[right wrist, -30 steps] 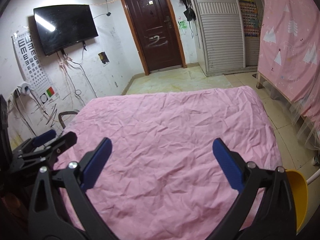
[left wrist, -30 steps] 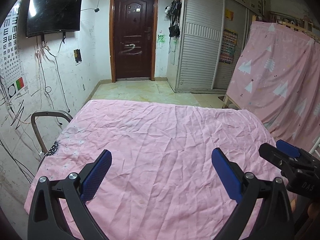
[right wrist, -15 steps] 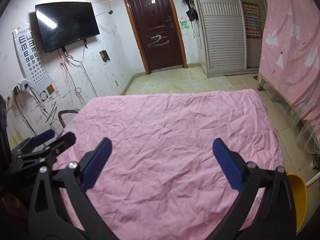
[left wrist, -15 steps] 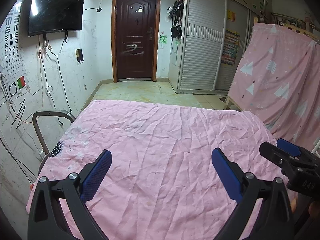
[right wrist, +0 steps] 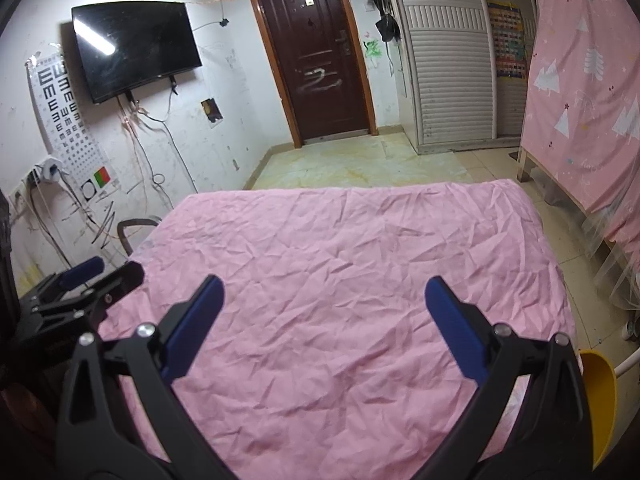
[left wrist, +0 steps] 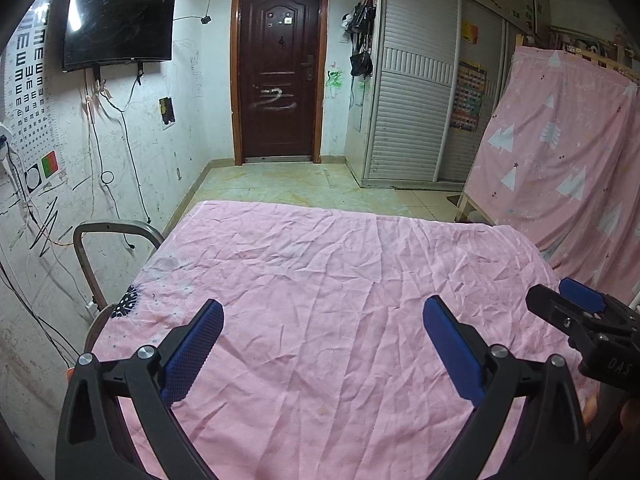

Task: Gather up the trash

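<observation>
A wrinkled pink sheet (left wrist: 320,300) covers a wide flat surface that fills the space ahead of and beneath both tongs. No trash can be made out on it in either view.

Beyond the far edge of the sheet lies a pale tiled floor (left wrist: 280,184), and past that a dark brown door (left wrist: 278,76) stands straight ahead of the left tongs. To the right of the door is a white slatted wardrobe (left wrist: 412,108). Farther right, a pink curtain with white tree shapes (left wrist: 560,168) hangs beside the sheet. On the wall to the left, a black television (left wrist: 116,20) is mounted high, with an eye chart (right wrist: 64,112) beside it and loose cables hanging below. A curved metal chair back (left wrist: 112,232) stands just off the left edge of the sheet.

The left tongs (left wrist: 320,320) hover above the near part of the sheet, fingers spread wide apart, blue pads (left wrist: 192,352) facing inward, gripping nothing. The right tongs (right wrist: 320,300) are likewise spread wide and hold nothing; they appear at the right edge of the left view, just beside the left tongs.

A yellow scoop-shaped object (right wrist: 598,396) sits just right of the right tongs, off the near right corner of the sheet.
</observation>
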The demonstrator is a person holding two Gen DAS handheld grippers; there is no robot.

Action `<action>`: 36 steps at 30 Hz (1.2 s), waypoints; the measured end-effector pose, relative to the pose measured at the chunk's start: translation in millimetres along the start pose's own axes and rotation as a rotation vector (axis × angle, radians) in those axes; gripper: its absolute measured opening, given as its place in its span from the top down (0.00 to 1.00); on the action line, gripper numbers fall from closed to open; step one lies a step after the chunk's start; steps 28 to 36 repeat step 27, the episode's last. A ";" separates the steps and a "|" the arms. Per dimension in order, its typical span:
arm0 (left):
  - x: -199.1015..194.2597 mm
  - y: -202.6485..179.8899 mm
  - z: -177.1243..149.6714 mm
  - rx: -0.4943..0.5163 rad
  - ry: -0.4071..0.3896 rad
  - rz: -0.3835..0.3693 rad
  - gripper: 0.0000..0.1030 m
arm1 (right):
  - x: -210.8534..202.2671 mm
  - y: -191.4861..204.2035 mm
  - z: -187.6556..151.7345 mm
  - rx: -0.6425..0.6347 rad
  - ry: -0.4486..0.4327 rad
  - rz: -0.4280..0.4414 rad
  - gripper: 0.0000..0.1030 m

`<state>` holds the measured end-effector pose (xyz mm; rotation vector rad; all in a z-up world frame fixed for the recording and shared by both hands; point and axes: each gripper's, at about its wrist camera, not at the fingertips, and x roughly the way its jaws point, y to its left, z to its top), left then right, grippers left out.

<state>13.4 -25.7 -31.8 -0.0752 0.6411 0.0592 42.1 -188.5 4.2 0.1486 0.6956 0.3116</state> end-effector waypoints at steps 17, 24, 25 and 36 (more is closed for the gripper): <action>0.1 5.0 3.4 -0.004 -0.005 0.000 0.12 | 5.3 4.9 1.4 -0.005 0.003 -0.003 0.06; 2.3 5.1 3.4 -0.006 -0.002 0.001 0.12 | 7.1 5.5 1.5 -0.004 0.005 -0.006 0.06; 2.8 5.1 3.7 -0.006 -0.001 0.001 0.12 | 8.7 5.4 1.7 -0.004 0.006 -0.007 0.06; 4.0 5.9 3.9 -0.008 0.002 0.001 0.12 | 11.1 5.4 1.8 -0.004 0.008 -0.009 0.06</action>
